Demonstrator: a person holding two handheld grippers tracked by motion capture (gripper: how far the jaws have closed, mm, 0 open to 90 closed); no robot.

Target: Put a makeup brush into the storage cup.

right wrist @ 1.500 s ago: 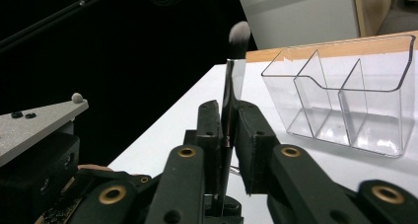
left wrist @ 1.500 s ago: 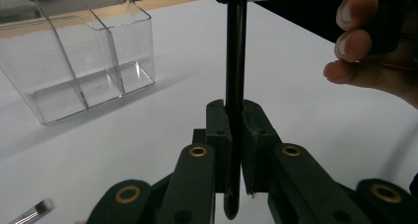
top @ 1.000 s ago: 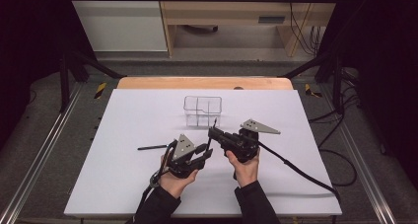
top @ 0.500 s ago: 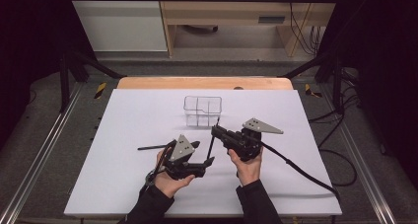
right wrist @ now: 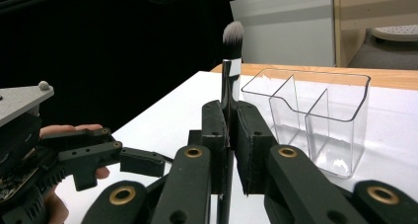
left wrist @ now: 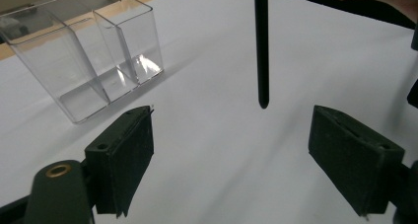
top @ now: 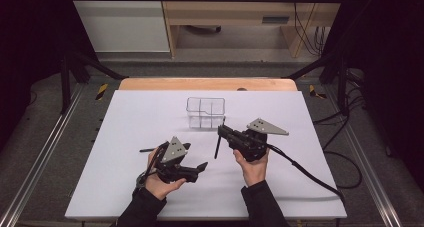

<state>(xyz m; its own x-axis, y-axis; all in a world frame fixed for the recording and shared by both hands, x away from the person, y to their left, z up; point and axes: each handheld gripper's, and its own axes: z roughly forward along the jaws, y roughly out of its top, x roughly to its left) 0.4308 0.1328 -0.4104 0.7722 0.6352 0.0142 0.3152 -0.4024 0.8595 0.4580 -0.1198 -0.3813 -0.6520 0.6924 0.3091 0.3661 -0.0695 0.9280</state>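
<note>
White table [top: 125, 187]: right claw [top: 222, 132] clamped on brush [top: 218, 146]; left claw [top: 200, 168] apart, just opened, nearby

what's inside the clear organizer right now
The clear organizer looks empty: its compartments show only glare through the walls. The makeup brush is outside it, clamped upright in the right gripper.

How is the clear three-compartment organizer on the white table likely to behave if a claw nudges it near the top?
The organizer looks thin-walled and empty, so probably light and apt to slide on the smooth table. Being tall for its base, it might tip.
</note>
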